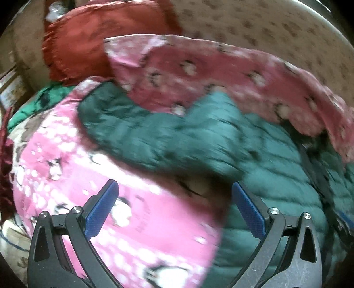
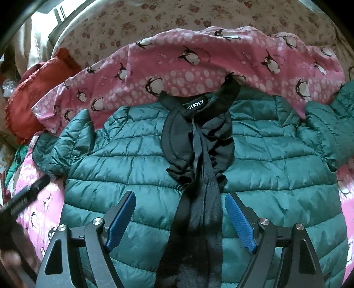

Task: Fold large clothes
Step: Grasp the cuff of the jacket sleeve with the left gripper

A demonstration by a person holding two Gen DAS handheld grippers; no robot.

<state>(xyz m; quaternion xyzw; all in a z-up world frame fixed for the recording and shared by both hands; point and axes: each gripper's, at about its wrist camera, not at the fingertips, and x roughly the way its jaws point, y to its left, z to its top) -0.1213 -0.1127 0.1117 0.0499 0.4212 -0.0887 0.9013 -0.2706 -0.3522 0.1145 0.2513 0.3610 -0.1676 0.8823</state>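
A dark green quilted puffer jacket (image 2: 265, 168) lies flat, front up, on a pink penguin-print blanket (image 2: 199, 66). Its black collar lining (image 2: 199, 124) and black zipper band (image 2: 199, 210) run down the middle. My right gripper (image 2: 180, 206) is open and empty, just above the jacket's front, straddling the zipper band. In the blurred left wrist view the jacket's sleeve and side (image 1: 199, 137) lie over the pink blanket (image 1: 66, 159). My left gripper (image 1: 174, 195) is open and empty at the jacket's left edge. The left gripper's dark body (image 2: 24, 197) shows at the right view's left edge.
A red frilled cushion (image 2: 37, 88) lies at the back left, also in the left wrist view (image 1: 93, 37). A beige floral bedsheet (image 2: 177, 20) covers the bed behind the blanket. Green patterned cloth (image 1: 39, 99) pokes out at the left.
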